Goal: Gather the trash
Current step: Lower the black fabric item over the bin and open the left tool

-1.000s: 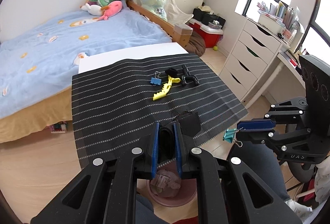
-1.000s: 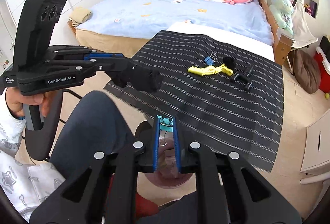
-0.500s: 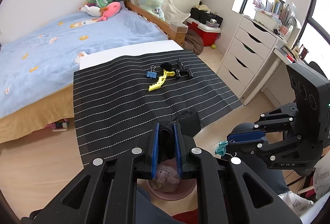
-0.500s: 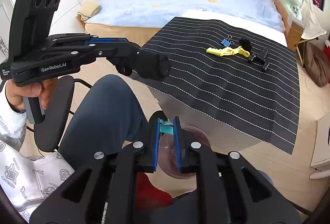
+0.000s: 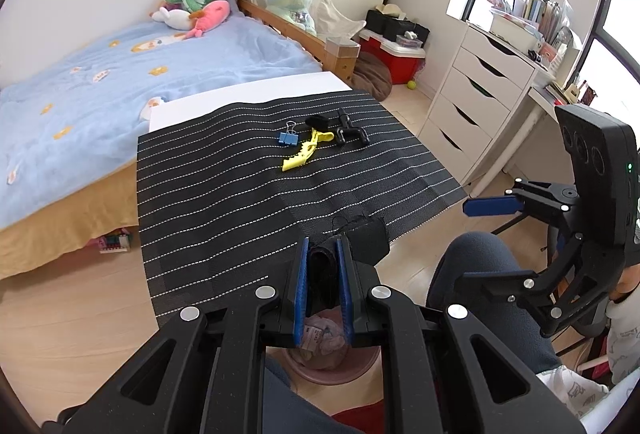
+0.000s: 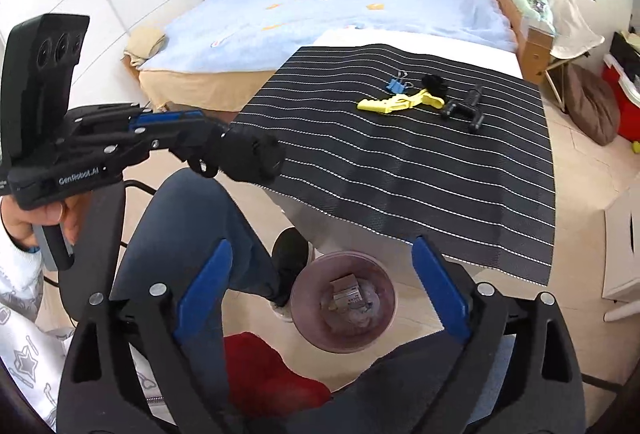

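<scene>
My left gripper (image 5: 322,254) is shut on a black fabric piece (image 5: 366,238) and holds it above the near edge of the striped mat (image 5: 220,202). In the right wrist view the same black fabric piece (image 6: 252,158) hangs from the left gripper (image 6: 224,138). My right gripper (image 6: 320,246) hovers over a pink bin (image 6: 304,314) on the floor. Its jaws are opening wide with nothing between them. The bin holds crumpled paper. On the mat lie a blue binder clip (image 6: 398,85), a yellow clip (image 6: 400,101) and two black pieces (image 6: 464,108).
A bed with a blue cover (image 5: 120,74) runs along the mat's far side. White drawers (image 5: 476,94) stand to the right. The person's leg (image 6: 200,234) and shoe (image 6: 290,254) are beside the bin, and a chair is behind.
The right gripper's jaws went from shut on a teal binder clip to wide apart, and the clip is gone from them. The left gripper kept its hold on the black fabric.
</scene>
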Available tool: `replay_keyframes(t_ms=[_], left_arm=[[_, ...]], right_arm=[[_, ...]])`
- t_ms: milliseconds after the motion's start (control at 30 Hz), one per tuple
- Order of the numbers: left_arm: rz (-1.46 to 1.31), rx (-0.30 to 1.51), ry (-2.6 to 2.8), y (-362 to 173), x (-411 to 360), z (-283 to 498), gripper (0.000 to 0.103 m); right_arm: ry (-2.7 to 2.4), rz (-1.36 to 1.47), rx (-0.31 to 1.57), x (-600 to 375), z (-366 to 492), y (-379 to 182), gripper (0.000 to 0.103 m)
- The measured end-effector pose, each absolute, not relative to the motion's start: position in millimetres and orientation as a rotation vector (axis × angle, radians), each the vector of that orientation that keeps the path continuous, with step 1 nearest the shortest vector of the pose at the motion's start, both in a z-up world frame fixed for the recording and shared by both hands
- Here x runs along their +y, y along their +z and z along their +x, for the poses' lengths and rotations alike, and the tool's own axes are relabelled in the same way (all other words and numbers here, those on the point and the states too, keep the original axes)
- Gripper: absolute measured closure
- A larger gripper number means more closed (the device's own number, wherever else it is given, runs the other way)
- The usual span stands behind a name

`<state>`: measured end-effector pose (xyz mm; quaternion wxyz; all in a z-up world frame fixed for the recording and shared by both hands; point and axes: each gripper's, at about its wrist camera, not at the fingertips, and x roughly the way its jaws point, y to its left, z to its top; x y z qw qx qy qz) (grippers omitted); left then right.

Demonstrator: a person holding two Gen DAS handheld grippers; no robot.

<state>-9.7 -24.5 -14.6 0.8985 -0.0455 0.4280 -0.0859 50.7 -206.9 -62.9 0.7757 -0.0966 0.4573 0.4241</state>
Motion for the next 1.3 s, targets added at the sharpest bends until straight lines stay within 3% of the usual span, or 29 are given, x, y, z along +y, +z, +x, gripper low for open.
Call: replay_keyframes(t_ms=[300,1033,1133,1167,1200,1300], left_arm=[[-0.073,0.899,-0.196,-17.0,-34.4,-8.8,0.089],[0.012,0.923,-0.295,-18.6,-76.4,-17.5,0.086],[0.009,0.924,-0.315,-19.6,-79.8,-19.2,0.080],[0.009,0.925,-0.319,-20.4,-81.0,-19.5,0.073],[0.008,0.925,-0.321,-21.7,-81.7,-19.5,0.055],[-0.006,0.922,-0.316,-24.8,-80.3,-19.1,0.022]], right_arm=[[0.867,-0.215,0.943,-218.4,48.3,-45.3,0.006],[0.742,-0.151,0.889,-257.2,56.7,-24.1,0.005],[0.741,-0.146,0.889,-260.1,57.3,-24.1,0.005],[0.740,-0.143,0.889,-261.0,57.6,-24.5,0.005],[0.740,-0.142,0.891,-261.5,57.4,-24.9,0.005],[0.738,-0.141,0.895,-262.8,57.4,-26.5,0.004]])
